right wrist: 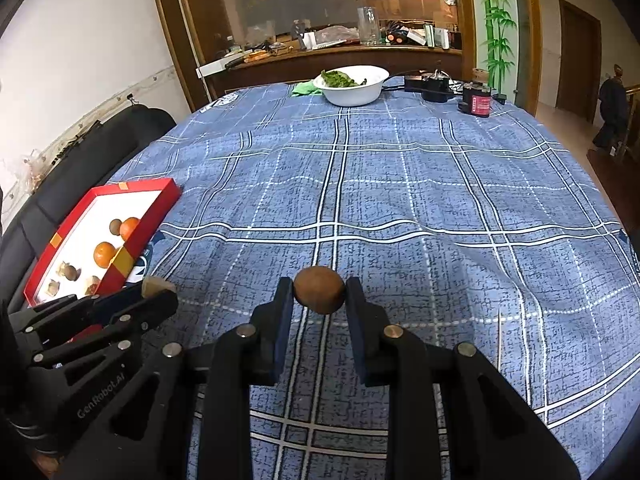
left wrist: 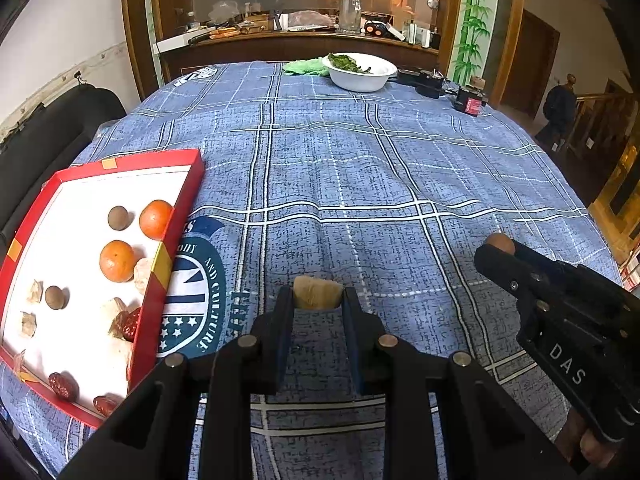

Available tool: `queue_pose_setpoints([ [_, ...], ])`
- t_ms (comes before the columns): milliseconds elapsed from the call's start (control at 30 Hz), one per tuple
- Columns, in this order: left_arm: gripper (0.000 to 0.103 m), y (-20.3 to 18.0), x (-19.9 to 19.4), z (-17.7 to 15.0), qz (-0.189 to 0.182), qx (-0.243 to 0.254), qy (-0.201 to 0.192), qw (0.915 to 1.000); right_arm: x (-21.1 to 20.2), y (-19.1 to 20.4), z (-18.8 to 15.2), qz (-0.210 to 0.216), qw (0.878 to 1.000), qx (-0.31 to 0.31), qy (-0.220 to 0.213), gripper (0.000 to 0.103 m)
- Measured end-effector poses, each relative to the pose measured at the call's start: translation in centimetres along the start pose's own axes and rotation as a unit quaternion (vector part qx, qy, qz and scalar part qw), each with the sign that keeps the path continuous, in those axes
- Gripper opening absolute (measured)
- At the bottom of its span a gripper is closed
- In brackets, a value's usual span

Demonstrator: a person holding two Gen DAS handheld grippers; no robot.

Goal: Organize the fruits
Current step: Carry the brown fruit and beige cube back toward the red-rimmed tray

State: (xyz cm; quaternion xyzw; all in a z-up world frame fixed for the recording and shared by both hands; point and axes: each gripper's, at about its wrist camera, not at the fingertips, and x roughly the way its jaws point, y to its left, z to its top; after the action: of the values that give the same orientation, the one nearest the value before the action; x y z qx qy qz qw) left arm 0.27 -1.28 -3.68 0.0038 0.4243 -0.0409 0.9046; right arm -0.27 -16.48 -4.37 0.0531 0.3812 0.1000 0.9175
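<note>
My left gripper is shut on a pale tan chunk, held above the blue checked tablecloth. My right gripper is shut on a round brown longan, also above the cloth. Each gripper shows in the other's view: the right one at the right, the left one at the left. A red-rimmed box with a white floor lies at the left. It holds two oranges, brown longans, red dates and pale wrapped pieces. The box also shows in the right wrist view.
A white bowl with green leaves and a green cloth stand at the table's far edge. Black devices and cables lie at the far right. A black sofa is left of the table. A wooden counter with clutter stands behind.
</note>
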Motion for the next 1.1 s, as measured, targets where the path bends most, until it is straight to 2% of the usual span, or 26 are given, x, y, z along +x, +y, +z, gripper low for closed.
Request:
queue_pose_setpoints([
  [367, 0.023, 2.1, -1.1, -0.1, 0.007, -0.026, -0.010, 0.9996, 0.2, 2.3, 0.6, 0.015, 1.000, -0.025, 0.001, 0.028],
  [833, 0.023, 8.2, -4.1, 0.0, 0.038, -0.084, -0.040, 0.9949, 1.3, 10.3, 2.4, 0.075, 0.991, -0.106, 0.002, 0.029],
  [1100, 0.023, 12.9, -4.5, 0.3, 0.074, -0.125, -0.049, 0.9882, 1.7, 14.1, 3.5, 0.097, 0.986, -0.137, -0.004, 0.028],
])
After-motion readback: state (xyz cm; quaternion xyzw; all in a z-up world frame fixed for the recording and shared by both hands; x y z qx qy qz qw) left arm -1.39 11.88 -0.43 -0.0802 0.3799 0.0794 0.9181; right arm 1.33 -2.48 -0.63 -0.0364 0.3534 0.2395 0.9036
